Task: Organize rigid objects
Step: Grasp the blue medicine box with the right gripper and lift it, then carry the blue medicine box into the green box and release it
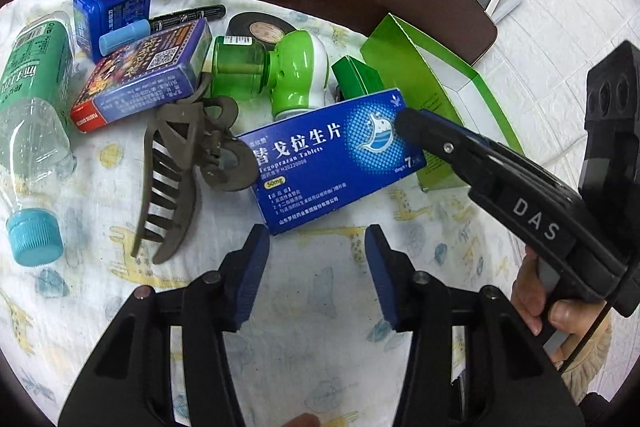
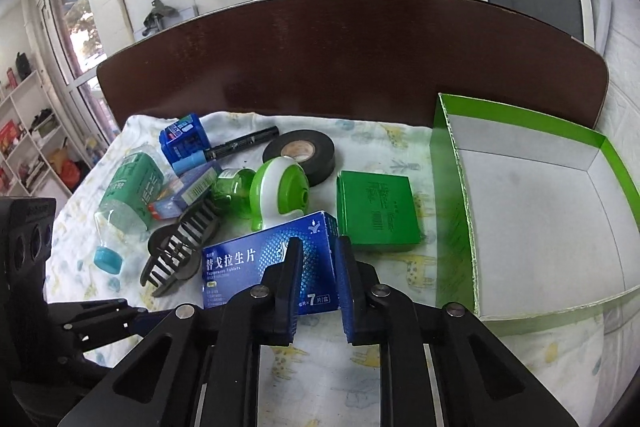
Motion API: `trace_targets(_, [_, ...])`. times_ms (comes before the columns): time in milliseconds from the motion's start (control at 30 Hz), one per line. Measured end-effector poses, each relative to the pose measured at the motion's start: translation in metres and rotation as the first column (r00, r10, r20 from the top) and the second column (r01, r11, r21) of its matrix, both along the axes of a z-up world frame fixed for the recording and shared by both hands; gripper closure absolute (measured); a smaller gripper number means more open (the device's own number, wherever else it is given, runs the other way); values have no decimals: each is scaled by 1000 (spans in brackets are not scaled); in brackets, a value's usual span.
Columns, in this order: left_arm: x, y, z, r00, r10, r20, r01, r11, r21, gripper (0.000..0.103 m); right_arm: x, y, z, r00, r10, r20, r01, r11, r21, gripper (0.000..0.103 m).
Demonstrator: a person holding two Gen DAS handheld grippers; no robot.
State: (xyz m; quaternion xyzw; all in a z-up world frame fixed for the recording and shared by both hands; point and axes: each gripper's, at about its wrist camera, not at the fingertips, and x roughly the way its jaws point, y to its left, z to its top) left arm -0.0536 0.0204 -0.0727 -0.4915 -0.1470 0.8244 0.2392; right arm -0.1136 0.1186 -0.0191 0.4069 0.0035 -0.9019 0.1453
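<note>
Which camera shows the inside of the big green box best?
The right wrist view. There the green box lies open toward the camera, showing its pale, empty inside. The left wrist view catches only its green outer wall from the side, partly behind the right gripper.

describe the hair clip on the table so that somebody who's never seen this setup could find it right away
Start at the patterned cloth over the brown table, then find the blue tablet box clamped in the right gripper. Just left of that box lies the hair clip: a dull brown claw with a row of long curved teeth, the only toothed, unprinted item among bright boxes and bottles.
</note>
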Motion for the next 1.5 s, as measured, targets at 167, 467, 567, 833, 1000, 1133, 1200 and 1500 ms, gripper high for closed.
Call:
trace_targets(167, [8, -2, 4, 999, -20, -32, 18, 999, -47, 52, 11, 2, -3, 1000, 5, 23, -5, 1000, 11, 85])
trace_targets(467, [47, -2, 6, 989, -140, -41, 135, 984, -113, 41, 61, 13, -23, 991, -18, 130, 25, 998, -52, 85])
trace_targets(567, [54, -8, 4, 991, -135, -14, 133, 986, -105, 41, 70, 27, -32, 984, -40, 175, 55, 995, -79, 85])
trace_targets(833, [33, -6, 5, 1000, 8, -10, -9, 993, -120, 42, 73, 36, -24, 987, -63, 151, 80, 991, -107, 85])
trace_targets(1000, [32, -3, 2, 1000, 10, -8, -11, 981, -195, 48, 74, 32, -32, 981, -49, 185, 73, 989, -127, 84])
trace_targets(1133, [30, 4, 1, 999, -37, 7, 38, 975, -221, 56, 74, 34, -34, 981, -54, 188, 80, 987, -137, 81])
trace_targets(1200, [27, 9, 0, 998, -59, 17, 61, 974, -219, 56, 73, 33, -36, 980, -47, 195, 77, 986, -150, 79])
trace_targets(1500, [26, 25, 2, 996, -91, -9, 86, 960, -268, 56, 67, 25, -42, 979, -23, 203, 57, 985, -162, 69])
